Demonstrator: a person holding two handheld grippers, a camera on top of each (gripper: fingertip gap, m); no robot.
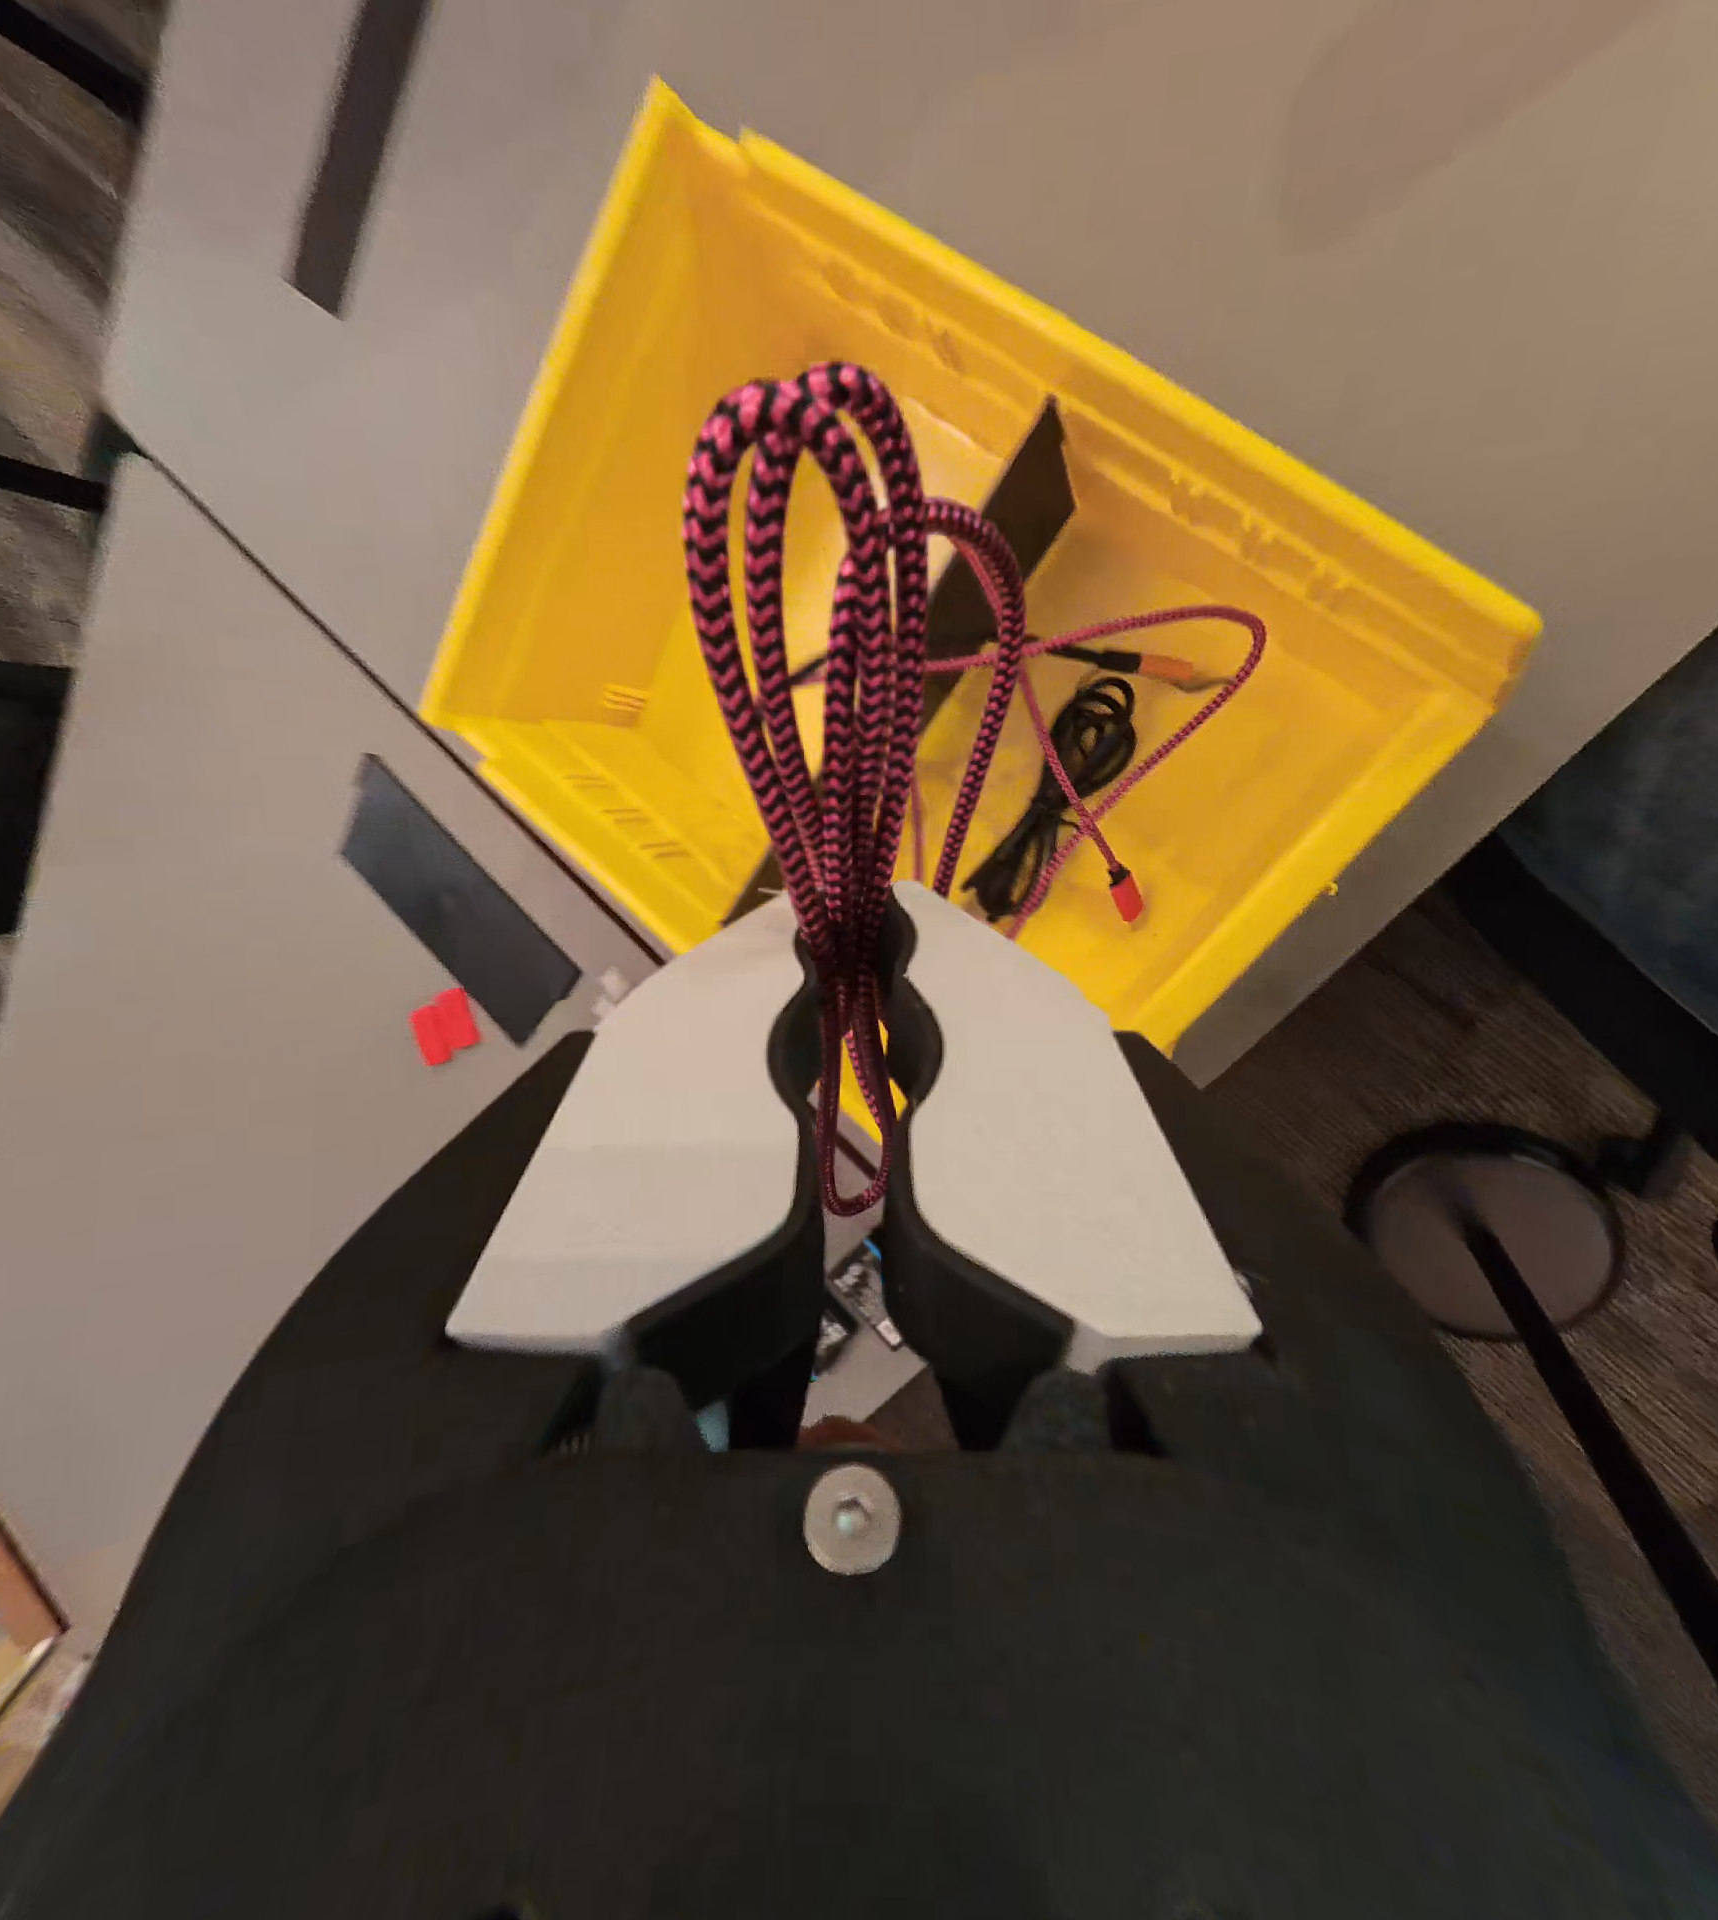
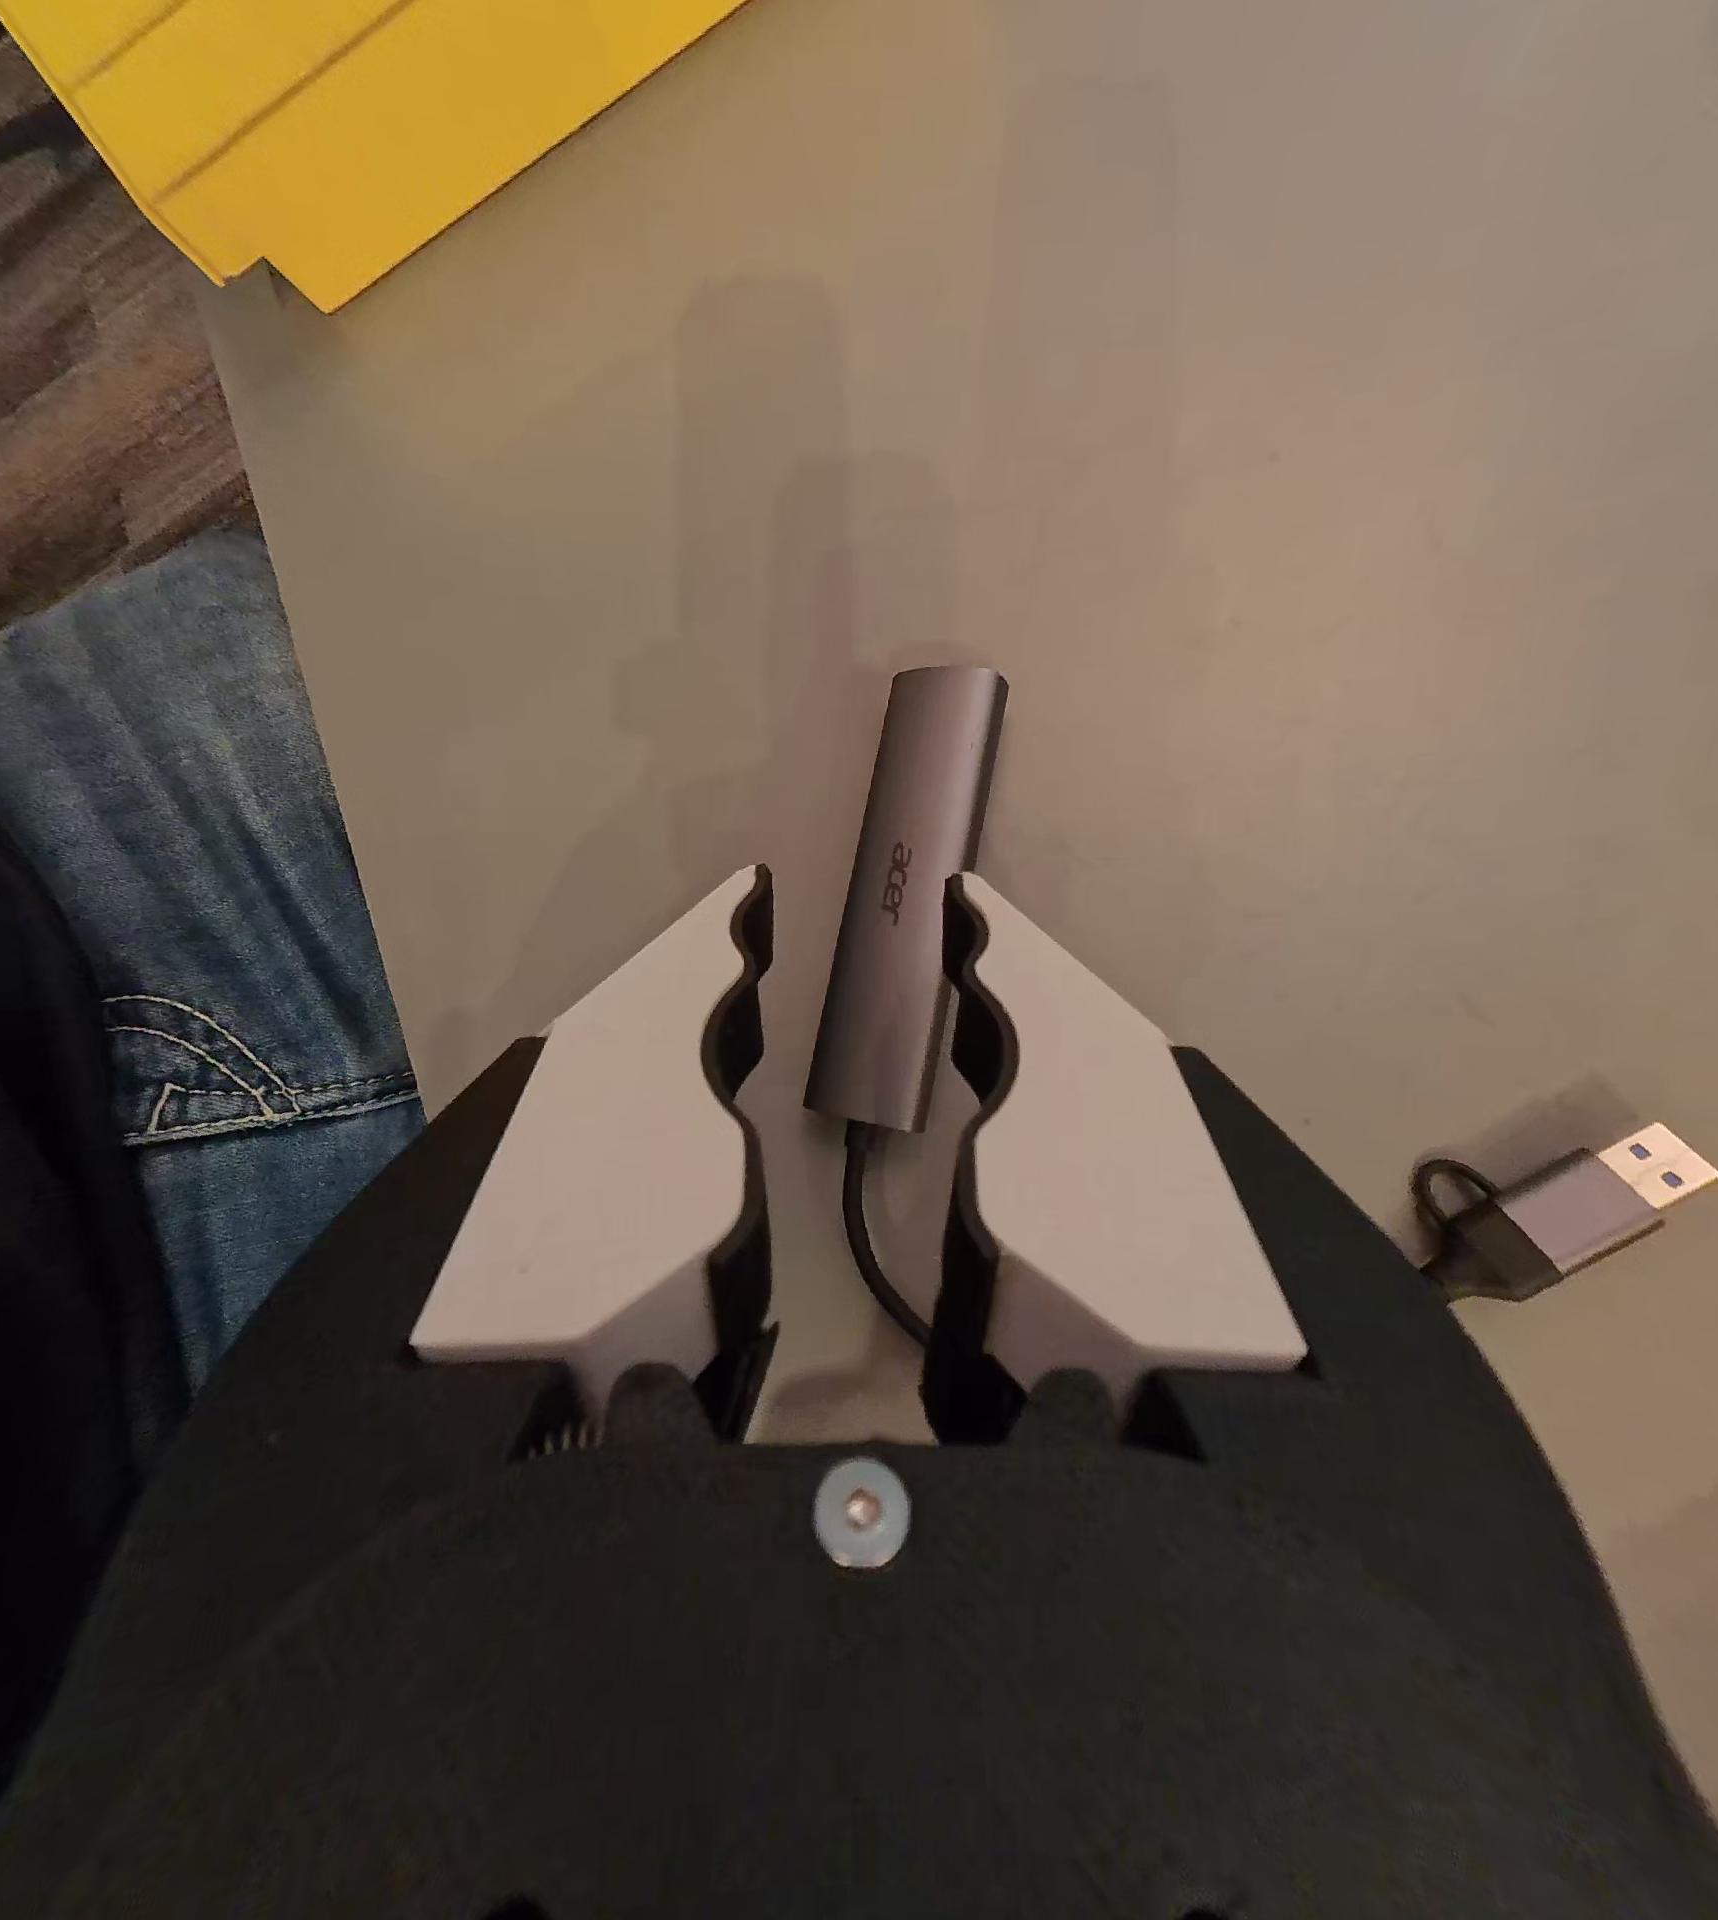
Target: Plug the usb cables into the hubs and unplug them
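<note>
Two grippers show here, one per wrist view. We see a short light-grey logo printed along the top face of the grey hub (image 2: 902, 904); we leave its wording out. A small printed label glimpsed under our left gripper (image 1: 850, 935) is too blurred to make out.

Our left gripper is clamped tight on a bundle of pink-and-black braided cable (image 1: 819, 644), whose loops stand up from between the fingertips above the yellow bin (image 1: 626, 540). One strand trails down into the bin and ends in a red plug (image 1: 1125, 891). A coiled black cable (image 1: 1063, 790) lies on the bin floor beside it, and a black divider (image 1: 1026, 488) stands in the bin behind. A small red block (image 1: 444, 1027) sits on the grey counter (image 1: 211, 935) to the left.

Our right gripper (image 2: 860, 888) is spread wide, and the hub lies flat on the counter between its fingers, closer to the right finger; we cannot tell whether they touch. The hub's own black lead (image 2: 870, 1236) curves back under the gripper, and its silver USB plug (image 2: 1603, 1195) rests on the counter to the right, unconnected.
</note>
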